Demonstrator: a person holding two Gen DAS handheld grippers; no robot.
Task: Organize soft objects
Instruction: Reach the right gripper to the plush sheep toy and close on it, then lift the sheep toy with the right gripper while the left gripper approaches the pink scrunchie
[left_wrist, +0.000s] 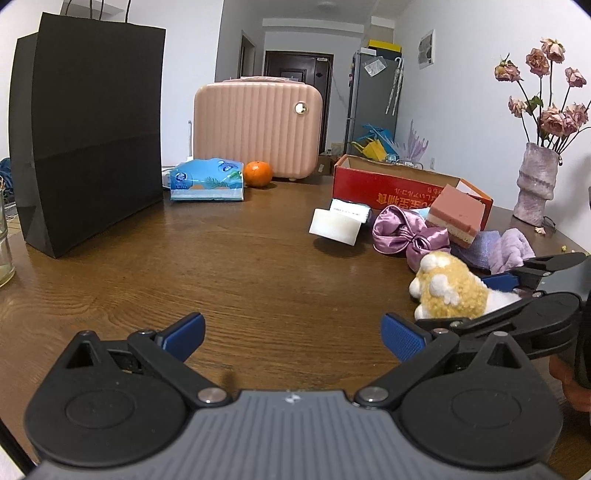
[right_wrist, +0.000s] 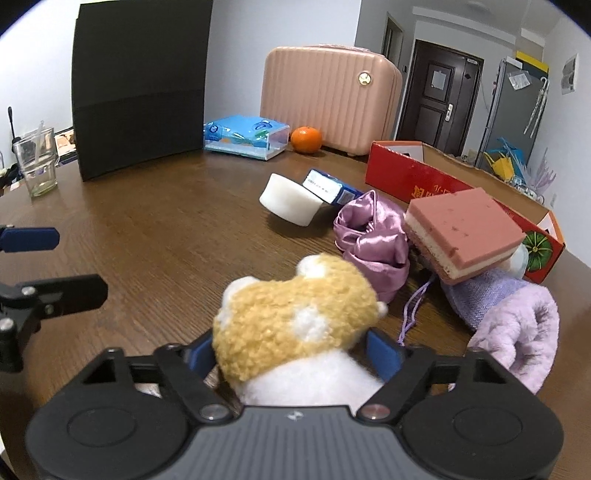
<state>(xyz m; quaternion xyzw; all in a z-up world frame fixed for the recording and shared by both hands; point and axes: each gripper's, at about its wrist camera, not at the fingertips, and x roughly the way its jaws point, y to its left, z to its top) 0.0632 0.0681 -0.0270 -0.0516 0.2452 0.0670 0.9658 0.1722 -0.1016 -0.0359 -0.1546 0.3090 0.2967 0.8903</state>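
Observation:
A yellow and white plush toy (right_wrist: 291, 317) sits between the blue pads of my right gripper (right_wrist: 291, 354), which is shut on it; it also shows in the left wrist view (left_wrist: 448, 291). My left gripper (left_wrist: 293, 336) is open and empty above the wooden table (left_wrist: 221, 266), left of the plush. A purple satin bow (right_wrist: 373, 232), a pink layered sponge (right_wrist: 465, 232), a lilac fuzzy cloth (right_wrist: 524, 325), a white foam block (right_wrist: 290, 205) and a small blue box (right_wrist: 332, 186) lie beside an open red cardboard box (right_wrist: 417, 175).
A black paper bag (left_wrist: 88, 136) stands at the left. A pink case (left_wrist: 258, 125), a tissue pack (left_wrist: 208, 181) and an orange (left_wrist: 258, 173) are at the back. A vase of dried roses (left_wrist: 537, 181) stands at the right, a glass (right_wrist: 37, 162) at the far left.

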